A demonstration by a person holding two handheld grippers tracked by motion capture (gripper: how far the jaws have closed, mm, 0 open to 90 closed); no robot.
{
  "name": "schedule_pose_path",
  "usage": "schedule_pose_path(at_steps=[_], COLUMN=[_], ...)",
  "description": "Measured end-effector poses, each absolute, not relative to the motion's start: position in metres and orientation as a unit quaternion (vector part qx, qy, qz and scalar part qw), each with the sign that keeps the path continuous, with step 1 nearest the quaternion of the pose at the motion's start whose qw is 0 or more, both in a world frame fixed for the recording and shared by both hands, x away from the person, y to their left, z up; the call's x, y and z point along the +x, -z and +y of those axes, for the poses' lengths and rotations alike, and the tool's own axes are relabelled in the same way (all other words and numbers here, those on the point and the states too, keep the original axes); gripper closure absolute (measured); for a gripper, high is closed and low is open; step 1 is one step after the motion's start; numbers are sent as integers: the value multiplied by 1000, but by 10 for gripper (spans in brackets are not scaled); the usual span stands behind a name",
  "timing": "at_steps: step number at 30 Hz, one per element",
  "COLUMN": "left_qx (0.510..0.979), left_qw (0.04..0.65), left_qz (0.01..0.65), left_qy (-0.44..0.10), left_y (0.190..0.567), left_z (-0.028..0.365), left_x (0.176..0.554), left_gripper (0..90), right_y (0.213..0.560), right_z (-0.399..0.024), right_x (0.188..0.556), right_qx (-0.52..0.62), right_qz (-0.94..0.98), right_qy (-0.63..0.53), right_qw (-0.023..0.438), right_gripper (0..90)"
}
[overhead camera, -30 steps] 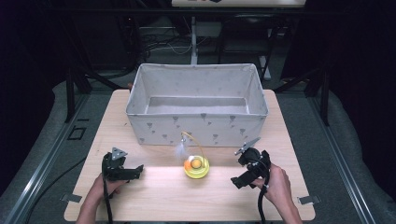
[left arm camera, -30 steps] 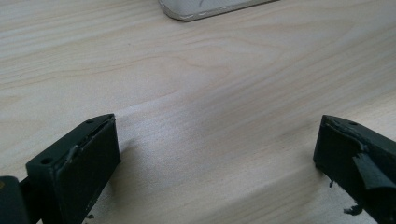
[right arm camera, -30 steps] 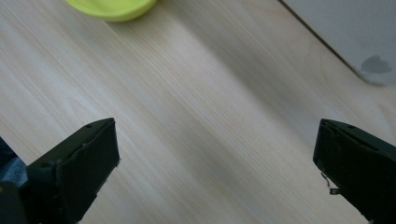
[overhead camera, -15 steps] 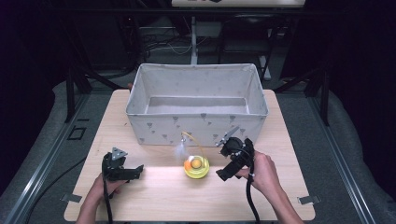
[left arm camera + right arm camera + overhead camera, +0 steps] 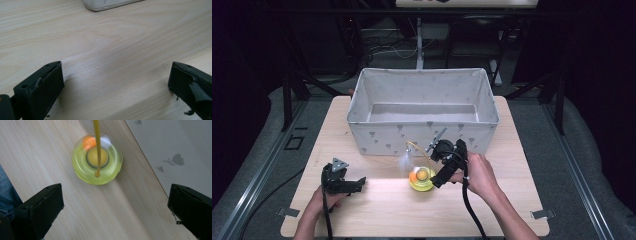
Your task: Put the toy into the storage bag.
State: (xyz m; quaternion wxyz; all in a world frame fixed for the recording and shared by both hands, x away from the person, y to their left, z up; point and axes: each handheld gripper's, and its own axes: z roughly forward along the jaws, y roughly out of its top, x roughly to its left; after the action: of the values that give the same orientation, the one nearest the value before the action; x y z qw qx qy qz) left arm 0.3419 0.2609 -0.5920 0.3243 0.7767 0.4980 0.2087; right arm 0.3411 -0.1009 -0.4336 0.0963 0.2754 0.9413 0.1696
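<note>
Since a second ago we have swung our right hand-held gripper (image 5: 441,172) leftward to the small round yellow-green translucent toy with the thin yellow loop handle (image 5: 421,178), which sits on the wooden tabletop (image 5: 377,210) just near of the grey fabric bin (image 5: 422,137). Its jaws gape wide, holding nothing, aimed to straddle it. Our left hand-held gripper (image 5: 357,184) rests wide open, empty, well left.
</note>
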Motion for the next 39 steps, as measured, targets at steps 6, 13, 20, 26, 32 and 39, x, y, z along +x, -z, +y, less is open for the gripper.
schedule_pose_path(at_steps=[6, 13, 20, 26, 32, 39], left_qx=[777, 777, 777, 777, 777, 777], left_qw=[324, 324, 324, 324, 324, 324], left_qz=[498, 498, 498, 498, 498, 498], left_qy=[-209, -209, -209, -209, -209, -209], left_y=[592, 592, 592, 592, 592, 592], left_z=[261, 261, 261, 261, 261, 261], left_x=[342, 342, 342, 342, 342, 342], left_gripper=[1, 1, 1, 1, 1, 1], right_y=[431, 426, 421, 419, 417, 416], right_z=[-87, -75, -65, -62, -59, -57], right_x=[346, 348, 347, 348, 351, 353], right_qx=[260, 239, 211, 203, 198, 201], right_qz=[946, 952, 961, 966, 967, 966], right_qy=[-165, -157, -135, -121, -122, -130], right_qw=[102, 111, 113, 108, 103, 102], right_gripper=[38, 283, 541, 715, 858, 886])
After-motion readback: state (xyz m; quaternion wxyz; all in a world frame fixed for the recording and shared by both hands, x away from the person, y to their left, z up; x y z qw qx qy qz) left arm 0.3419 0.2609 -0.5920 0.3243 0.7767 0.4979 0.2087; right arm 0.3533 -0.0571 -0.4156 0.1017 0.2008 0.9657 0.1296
